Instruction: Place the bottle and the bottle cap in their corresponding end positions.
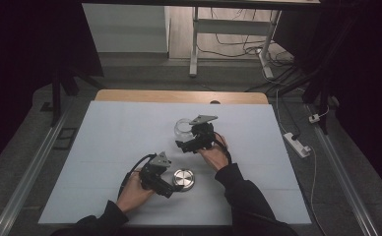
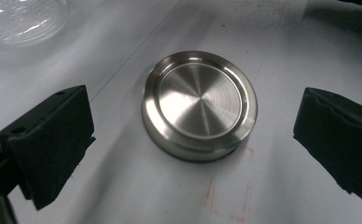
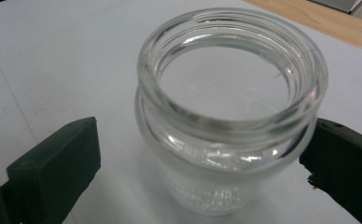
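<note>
**Closing in on lid and jar**

Straddling a brushed steel lid (image 2: 199,105), the left gripper (image 1: 165,183) holds its jaws wide, gripping nothing. The right gripper (image 1: 195,142) brackets an upright, open clear glass jar (image 3: 230,107), jaws apart; contact on one side is unclear. Both sit mid-table on the white mat (image 1: 115,132). Likely next: closing squarely on each.

Dim dark-edged high view, glare on metal lid (image 2: 199,103), soft shadows
</note>
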`<state>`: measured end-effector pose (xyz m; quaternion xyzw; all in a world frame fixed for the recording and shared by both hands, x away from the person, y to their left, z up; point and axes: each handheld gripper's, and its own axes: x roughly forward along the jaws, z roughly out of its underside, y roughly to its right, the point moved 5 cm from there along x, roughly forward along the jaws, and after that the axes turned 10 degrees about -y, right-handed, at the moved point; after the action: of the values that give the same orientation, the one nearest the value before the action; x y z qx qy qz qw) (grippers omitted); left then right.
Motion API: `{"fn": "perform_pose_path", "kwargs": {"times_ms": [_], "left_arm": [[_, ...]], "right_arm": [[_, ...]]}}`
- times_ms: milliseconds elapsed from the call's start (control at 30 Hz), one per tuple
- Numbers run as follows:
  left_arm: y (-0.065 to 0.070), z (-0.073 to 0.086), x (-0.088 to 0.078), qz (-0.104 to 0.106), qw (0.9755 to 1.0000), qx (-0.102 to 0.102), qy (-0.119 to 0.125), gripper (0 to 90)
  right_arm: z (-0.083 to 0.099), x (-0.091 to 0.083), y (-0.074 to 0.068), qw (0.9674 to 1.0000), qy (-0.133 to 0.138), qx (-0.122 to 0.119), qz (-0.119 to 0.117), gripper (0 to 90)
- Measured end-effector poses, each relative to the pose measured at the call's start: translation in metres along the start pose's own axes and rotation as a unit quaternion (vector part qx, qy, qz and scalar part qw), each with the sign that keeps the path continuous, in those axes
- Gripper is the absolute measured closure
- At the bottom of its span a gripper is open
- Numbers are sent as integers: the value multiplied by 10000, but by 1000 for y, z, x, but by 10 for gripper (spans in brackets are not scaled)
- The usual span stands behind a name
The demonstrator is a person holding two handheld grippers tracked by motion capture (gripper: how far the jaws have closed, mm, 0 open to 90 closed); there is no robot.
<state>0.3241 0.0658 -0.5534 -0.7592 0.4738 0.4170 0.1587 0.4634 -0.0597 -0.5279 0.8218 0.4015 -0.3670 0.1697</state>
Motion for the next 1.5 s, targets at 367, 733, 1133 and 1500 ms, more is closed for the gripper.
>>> {"fn": "perform_pose_path", "kwargs": {"times_ms": [367,733,1133,1500], "left_arm": [[-5,14,-20,27,9999,-152,30,0],[-7,35,-44,-66,9994,-326,106,0],[-8,63,-72,-223,9975,-597,291,0],[-10,97,-99,-453,9932,-950,495,0]], "right_arm": [[9,-20,-10,9997,50,26,-229,0],[27,-42,-29,9990,18,-116,-437,0],[52,-77,-40,9989,211,-181,-380,0],[86,-104,-32,9996,213,-43,-168,0]]}}
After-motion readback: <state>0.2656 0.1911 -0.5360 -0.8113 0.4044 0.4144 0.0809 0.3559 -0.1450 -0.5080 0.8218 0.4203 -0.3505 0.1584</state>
